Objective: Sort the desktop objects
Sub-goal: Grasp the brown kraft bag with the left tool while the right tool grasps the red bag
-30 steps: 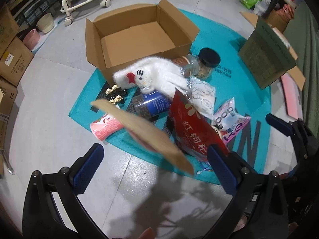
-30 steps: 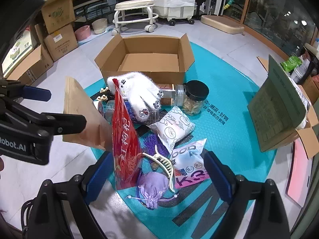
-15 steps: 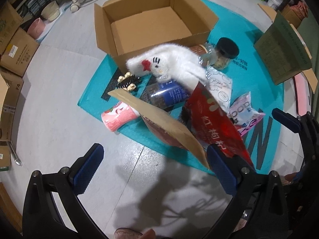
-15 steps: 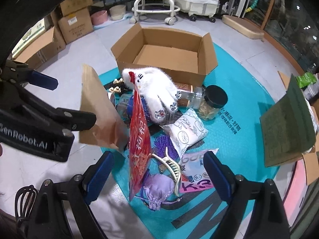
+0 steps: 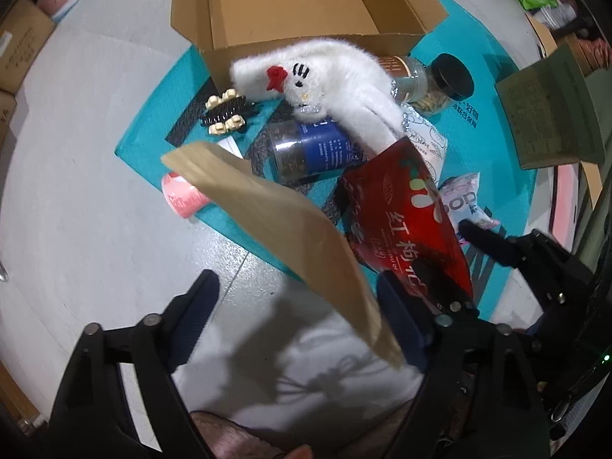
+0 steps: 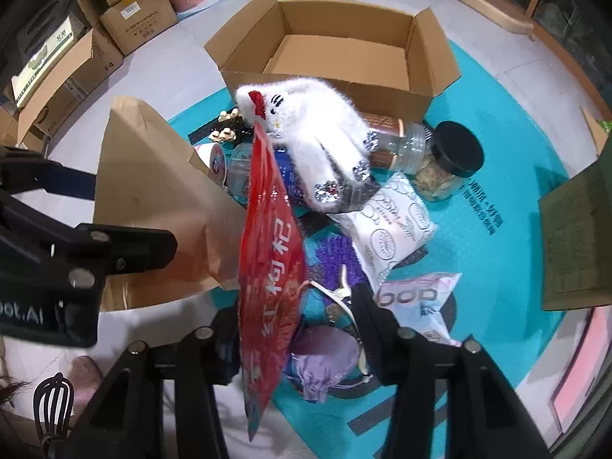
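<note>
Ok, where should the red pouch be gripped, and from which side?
Pinch the red pouch across its two flat faces at the near edge, coming down from the near side. It stands on edge, thin, edge-on to the right tool, whose jaws are closing with it between them.

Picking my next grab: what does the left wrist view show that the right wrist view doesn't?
Left wrist only: the right gripper seen from outside, its jaws closing with the red pouch between them.
Right wrist only: the purple drawstring pouch, white claw clip, black whisk, and the left gripper, jaws closing either side of the brown paper bag.
Both: cardboard box, white plush glove, black-lidded jar, red pouch, brown paper bag.
</note>
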A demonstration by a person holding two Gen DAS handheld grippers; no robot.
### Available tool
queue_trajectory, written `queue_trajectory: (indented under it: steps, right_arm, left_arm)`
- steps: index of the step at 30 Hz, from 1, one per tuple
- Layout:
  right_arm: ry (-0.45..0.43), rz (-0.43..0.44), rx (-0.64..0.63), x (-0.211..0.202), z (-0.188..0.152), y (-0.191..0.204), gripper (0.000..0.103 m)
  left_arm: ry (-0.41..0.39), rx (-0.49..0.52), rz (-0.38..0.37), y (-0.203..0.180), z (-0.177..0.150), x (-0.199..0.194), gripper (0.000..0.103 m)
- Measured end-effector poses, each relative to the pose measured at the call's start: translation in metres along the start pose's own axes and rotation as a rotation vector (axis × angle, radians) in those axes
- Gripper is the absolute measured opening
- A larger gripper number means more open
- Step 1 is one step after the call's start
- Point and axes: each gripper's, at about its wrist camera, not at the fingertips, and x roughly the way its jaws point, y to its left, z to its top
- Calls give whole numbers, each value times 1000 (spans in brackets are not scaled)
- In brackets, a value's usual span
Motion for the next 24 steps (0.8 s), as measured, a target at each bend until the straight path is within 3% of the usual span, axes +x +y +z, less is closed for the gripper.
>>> queue_trajectory:
  steps: [4, 9, 19, 24]
  right_arm:
    - [18, 54, 33, 7, -4, -4, 35]
    - [25, 88, 36, 13, -11, -4, 16]
    - [23, 65, 15, 16, -23, 1, 5]
    - [-4, 71, 26, 11, -33, -1, 3]
  left_arm:
    - [10, 12, -32, 1, 3, -1, 61]
    - [43, 32, -83, 0, 3, -1, 31]
    - [4, 74, -64, 8, -3, -12, 10]
    - [-41, 159, -20, 14, -12, -18, 5]
